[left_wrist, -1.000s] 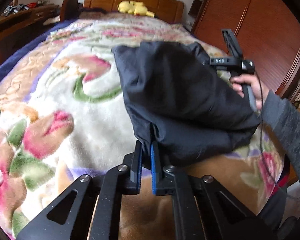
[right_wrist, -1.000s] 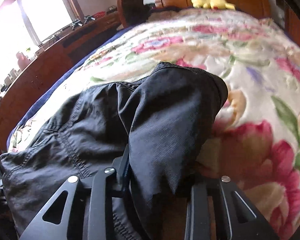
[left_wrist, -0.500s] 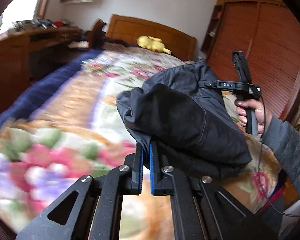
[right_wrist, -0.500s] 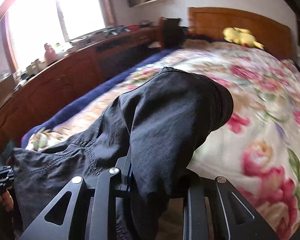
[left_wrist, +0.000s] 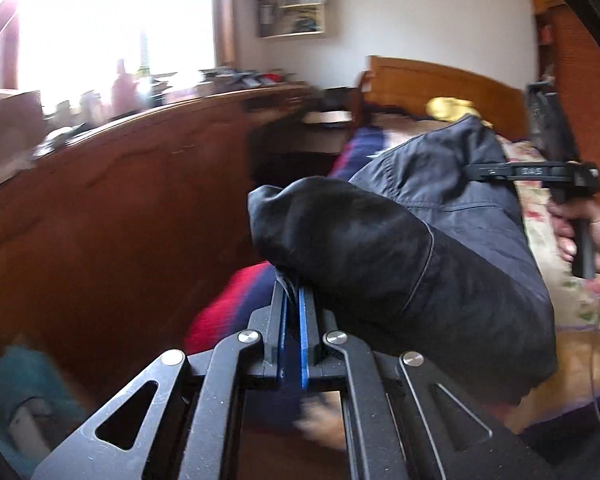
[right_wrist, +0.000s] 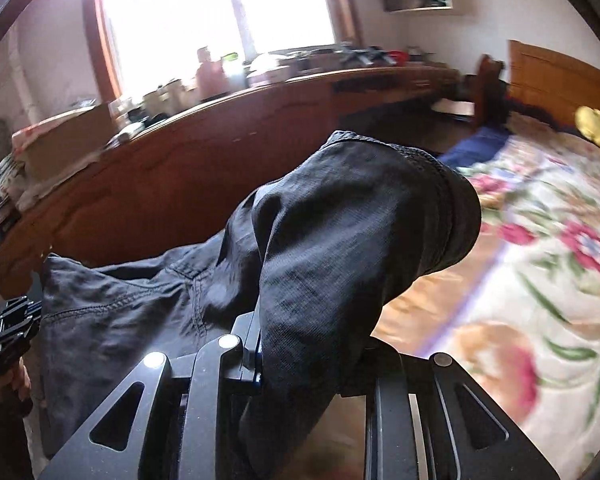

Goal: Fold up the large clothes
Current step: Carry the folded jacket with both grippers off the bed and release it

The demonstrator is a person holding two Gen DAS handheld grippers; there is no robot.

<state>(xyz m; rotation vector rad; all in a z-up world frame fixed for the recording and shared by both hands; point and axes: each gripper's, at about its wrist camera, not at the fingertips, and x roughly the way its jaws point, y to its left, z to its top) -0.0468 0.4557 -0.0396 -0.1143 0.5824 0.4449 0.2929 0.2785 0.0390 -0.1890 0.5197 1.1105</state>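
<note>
A dark navy garment [left_wrist: 400,248], folded into a thick bundle, hangs in the air between both grippers. My left gripper [left_wrist: 292,292] is shut on a thin edge of its cloth, blue pads nearly touching. My right gripper [right_wrist: 308,344] is shut on a fat fold of the same garment [right_wrist: 340,232], which drapes over its fingers and hides the pads. In the left wrist view the right gripper [left_wrist: 484,170] shows at the garment's far side, held by a hand [left_wrist: 580,232]. The left gripper [right_wrist: 16,316] appears at the right wrist view's left edge.
A long wooden dresser [left_wrist: 120,200] with clutter on top runs under a bright window, also seen as the dresser [right_wrist: 180,176]. The bed's floral blanket [right_wrist: 540,280] lies to the right, with a yellow plush toy [right_wrist: 596,124] by the headboard [left_wrist: 440,80]. Something teal [left_wrist: 28,376] lies low left.
Both grippers lifted the garment off the floral blanket and swung it left. The views now face the dresser and window instead of the bed. Both grips held.
</note>
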